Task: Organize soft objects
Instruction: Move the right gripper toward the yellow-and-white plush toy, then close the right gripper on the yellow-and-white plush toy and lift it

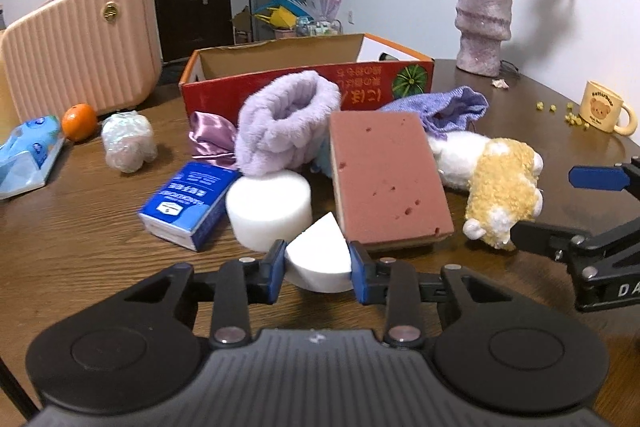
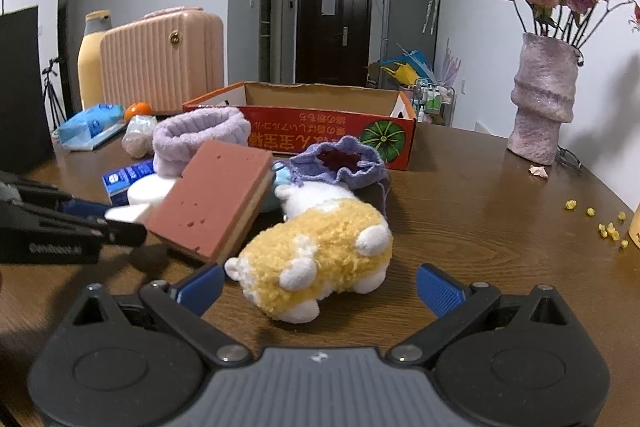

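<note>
Left gripper (image 1: 318,269) jaws clenched on white foam wedge (image 1: 316,259); right gripper (image 2: 320,287) jaws released; its arm reads "DA".

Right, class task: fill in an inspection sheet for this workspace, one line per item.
Surface: brown wooden table.
Job's things: white wedge sponge, round white sponge, pink sponge, purple headband, plush toy, knitted pouch, red cardboard box.
Clutter: tissue pack, orange, mug, yellow bits.
Tools: left tool shut on the wedge sponge; right tool open around the plush toy.
Cables: nothing seen.
Surroundings: suitcase, vase, door.
</note>
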Tool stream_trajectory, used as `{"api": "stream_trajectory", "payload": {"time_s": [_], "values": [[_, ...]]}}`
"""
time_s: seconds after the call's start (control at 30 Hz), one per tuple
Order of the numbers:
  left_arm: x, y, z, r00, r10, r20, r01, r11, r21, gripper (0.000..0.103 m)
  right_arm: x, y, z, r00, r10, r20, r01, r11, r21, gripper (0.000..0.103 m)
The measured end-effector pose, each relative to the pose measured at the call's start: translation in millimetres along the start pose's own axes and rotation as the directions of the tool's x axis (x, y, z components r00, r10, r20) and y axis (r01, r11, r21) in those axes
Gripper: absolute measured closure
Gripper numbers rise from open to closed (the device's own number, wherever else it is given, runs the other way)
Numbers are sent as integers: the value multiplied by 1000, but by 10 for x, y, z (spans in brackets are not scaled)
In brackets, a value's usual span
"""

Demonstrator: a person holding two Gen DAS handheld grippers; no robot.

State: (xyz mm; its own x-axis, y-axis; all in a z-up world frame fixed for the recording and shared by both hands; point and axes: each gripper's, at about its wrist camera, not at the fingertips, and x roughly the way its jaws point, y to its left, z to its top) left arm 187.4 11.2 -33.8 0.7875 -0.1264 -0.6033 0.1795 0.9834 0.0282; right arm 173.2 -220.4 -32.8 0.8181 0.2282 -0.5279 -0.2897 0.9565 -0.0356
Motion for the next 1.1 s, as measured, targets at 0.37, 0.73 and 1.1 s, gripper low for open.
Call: {"api": "stream_trajectory", "payload": {"time_s": [0.37, 0.73, 1.1], "values": [[-214, 149, -27, 998, 33, 56, -30, 998, -59, 69, 114, 113, 48, 1000, -3, -12, 1, 990, -143, 0], [-208, 224, -14, 997, 58, 59, -52, 995, -88, 69, 401, 63, 212, 999, 36, -34, -42, 978, -205, 0], [-156, 247, -29, 997, 60, 40, -55, 994, -97, 69, 661, 13, 274, 990, 119, -72, -129, 978, -162, 0]]}}
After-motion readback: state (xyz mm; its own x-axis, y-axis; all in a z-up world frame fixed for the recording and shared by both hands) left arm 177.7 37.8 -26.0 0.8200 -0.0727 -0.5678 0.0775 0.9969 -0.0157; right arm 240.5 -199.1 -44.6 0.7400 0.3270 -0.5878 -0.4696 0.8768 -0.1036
